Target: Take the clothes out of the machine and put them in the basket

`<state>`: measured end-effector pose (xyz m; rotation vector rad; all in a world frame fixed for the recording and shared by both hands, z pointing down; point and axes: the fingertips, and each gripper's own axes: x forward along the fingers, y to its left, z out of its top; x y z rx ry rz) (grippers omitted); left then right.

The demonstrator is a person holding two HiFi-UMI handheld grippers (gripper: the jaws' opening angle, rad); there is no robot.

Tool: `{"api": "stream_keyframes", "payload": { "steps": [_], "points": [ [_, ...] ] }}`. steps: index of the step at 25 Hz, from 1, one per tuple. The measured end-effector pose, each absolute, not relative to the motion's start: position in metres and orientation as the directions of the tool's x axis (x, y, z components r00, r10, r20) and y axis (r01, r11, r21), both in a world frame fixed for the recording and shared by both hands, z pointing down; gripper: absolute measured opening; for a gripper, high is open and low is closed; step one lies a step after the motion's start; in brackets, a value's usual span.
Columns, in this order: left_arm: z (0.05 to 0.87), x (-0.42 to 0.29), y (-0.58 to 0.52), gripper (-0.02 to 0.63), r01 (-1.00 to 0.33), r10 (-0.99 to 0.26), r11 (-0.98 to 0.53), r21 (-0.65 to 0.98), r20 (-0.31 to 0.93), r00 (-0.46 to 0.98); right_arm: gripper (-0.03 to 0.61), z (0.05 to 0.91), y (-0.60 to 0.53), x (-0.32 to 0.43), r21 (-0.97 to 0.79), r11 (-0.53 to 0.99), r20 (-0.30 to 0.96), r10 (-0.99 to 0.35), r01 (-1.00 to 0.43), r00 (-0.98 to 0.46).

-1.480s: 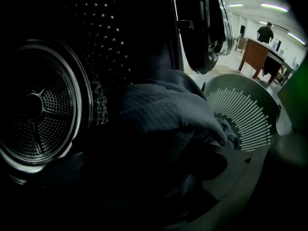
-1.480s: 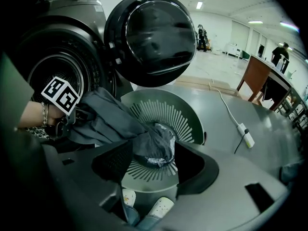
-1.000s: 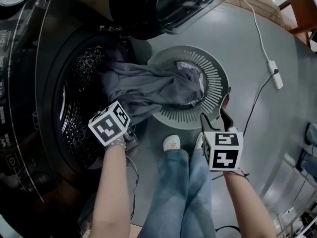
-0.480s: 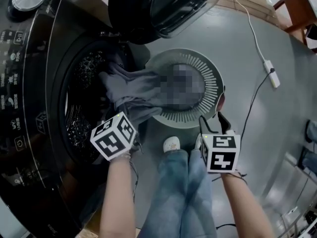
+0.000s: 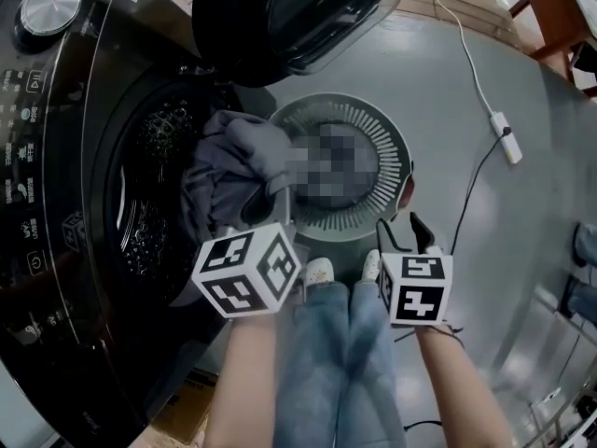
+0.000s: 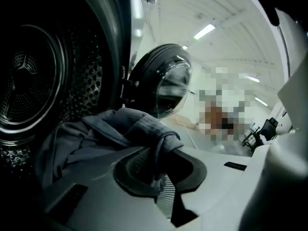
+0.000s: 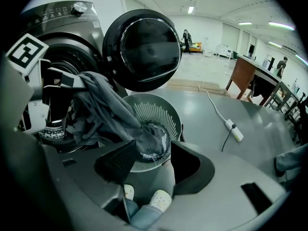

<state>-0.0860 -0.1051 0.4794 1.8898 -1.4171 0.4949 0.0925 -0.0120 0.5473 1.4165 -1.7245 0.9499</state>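
My L gripper (image 6: 161,174) is clamped on the gray garment (image 5: 233,157), which drapes from the machine drum (image 5: 149,185) into the basket (image 5: 396,152). My R gripper (image 7: 153,150) has jaws apart, empty. I'd lift higher so trailing cloth clears the rim.

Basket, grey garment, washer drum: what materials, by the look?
Basket: likely moulded plastic, matte grey-green, slotted walls.
Grey garment: soft fabric, matte; it folds and drapes.
Washer drum: looks like stainless steel, shiny, perforated.
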Motion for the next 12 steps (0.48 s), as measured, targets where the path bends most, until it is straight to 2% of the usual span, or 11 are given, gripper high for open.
{"api": "stream_keyframes", "payload": {
  "steps": [3,6,12],
  "points": [
    [0.469,-0.053,-0.107,0.035,-0.89,-0.65,-0.219,0.4,0.621,0.439,0.225,0.546,-0.013,0.101,-0.102,0.123,0.868,-0.474,-0.987,-0.149],
    [0.467,-0.022,-0.106,0.037,-0.856,-0.607,-0.304,0.419,0.607,0.513,0.224,0.545,-0.015,0.108,-0.101,0.113,0.867,-0.478,-0.988,-0.143],
    [0.487,0.005,-0.099,0.037,-0.859,-0.528,-0.341,0.381,0.679,0.51,0.222,0.543,-0.017,0.117,-0.098,0.105,0.865,-0.483,-0.99,-0.137]
  ]
}}
